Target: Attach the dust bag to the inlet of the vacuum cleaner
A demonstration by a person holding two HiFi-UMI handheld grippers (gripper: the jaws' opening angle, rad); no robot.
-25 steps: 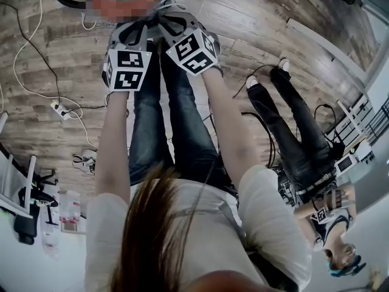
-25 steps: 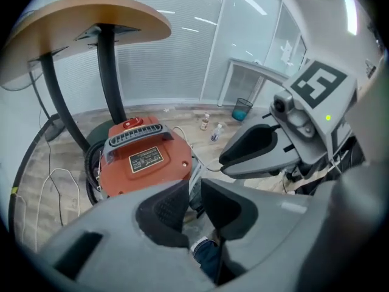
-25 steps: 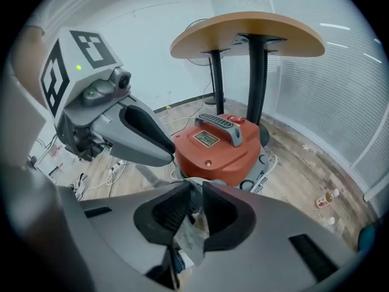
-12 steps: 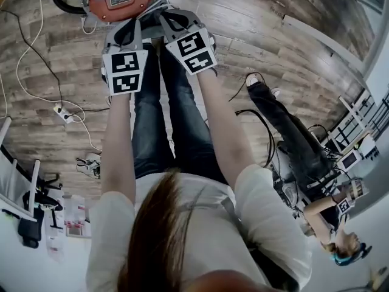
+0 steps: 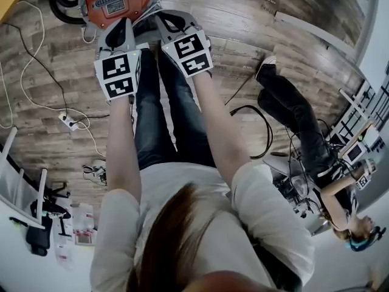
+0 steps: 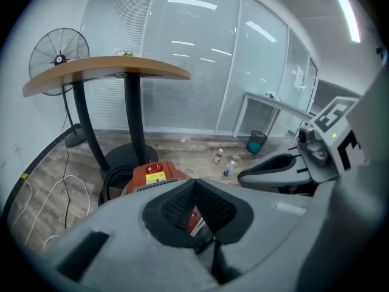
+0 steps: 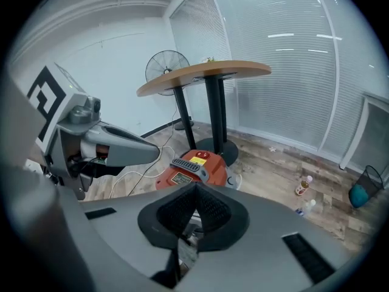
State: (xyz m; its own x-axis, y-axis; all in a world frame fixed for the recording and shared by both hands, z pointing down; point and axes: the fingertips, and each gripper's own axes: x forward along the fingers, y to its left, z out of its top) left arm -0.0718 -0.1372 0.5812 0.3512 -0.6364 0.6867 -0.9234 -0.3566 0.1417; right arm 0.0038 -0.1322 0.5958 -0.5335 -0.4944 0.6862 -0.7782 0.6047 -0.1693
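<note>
The left tongs (image 5: pixel 120 26) and the right tongs (image 5: pixel 165 22) are seen fully closed, with nothing gripped. The vacuum cleaner (image 5: pixel 115 0) is located on the floor (image 5: pixel 243 17), ahead of and below both tips.

Hand-held grippers: two, both mine, the left hand-held gripper (image 6: pixel 194 184) and the right hand-held gripper (image 7: pixel 194 190).
Marker cubes: two, one per gripper, the left marker cube (image 5: pixel 117 75) and the right marker cube (image 5: pixel 191 52).
Vacuum cleaner (image 5: pixel 115 2): one, with one black hose (image 6: pixel 111 181).
Bench (image 6: pixel 109 75): one round top, on what I take to be two dark posts.
Fan (image 6: pixel 59 56): one.
Bottles on the floor (image 5: pixel 255 17): two, the near bottle (image 6: pixel 229 169) and the far bottle (image 6: pixel 217 157).
Bin (image 6: pixel 256 142): one.
Power strip (image 5: pixel 68 121): one.
People besides me: one second person (image 5: pixel 298 123).
</note>
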